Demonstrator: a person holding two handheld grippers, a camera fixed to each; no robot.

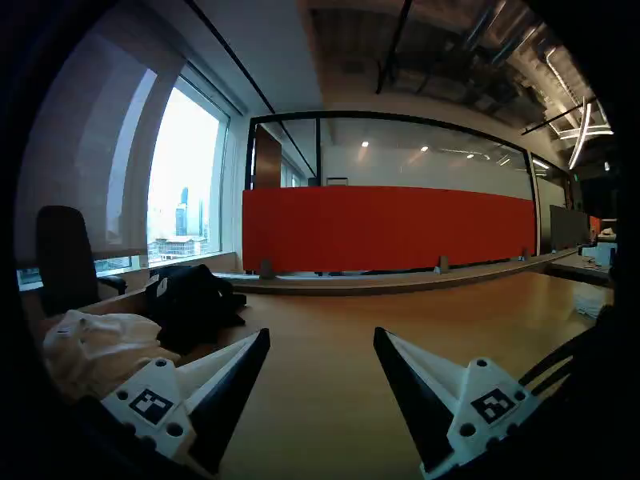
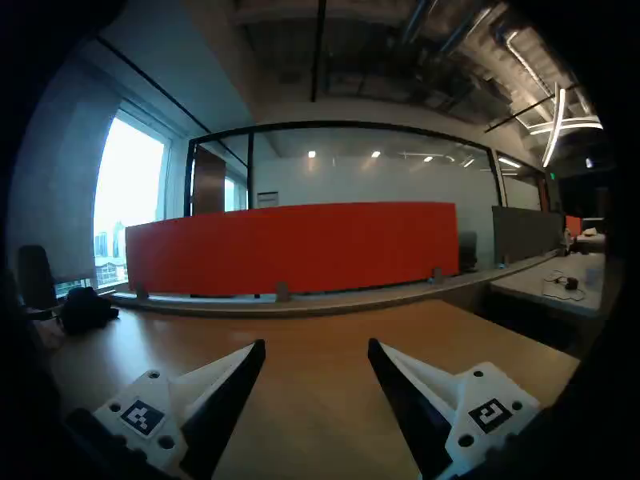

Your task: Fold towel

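In the left gripper view a crumpled cream-white towel point(image 1: 100, 348) lies on the wooden table point(image 1: 344, 320) at the near left, just left of my left gripper point(image 1: 322, 334), which is open with nothing between its fingers. A dark bundle of cloth point(image 1: 192, 300) sits right behind the towel. In the right gripper view my right gripper point(image 2: 316, 346) is open and empty over bare wooden table point(image 2: 320, 344). The same dark bundle point(image 2: 84, 310) shows far off at the left edge.
A red divider panel point(image 1: 384, 226) runs along the table's far edge. A black office chair point(image 1: 64, 256) stands by the window at left. Another desk point(image 2: 552, 288) with small items lies to the right.
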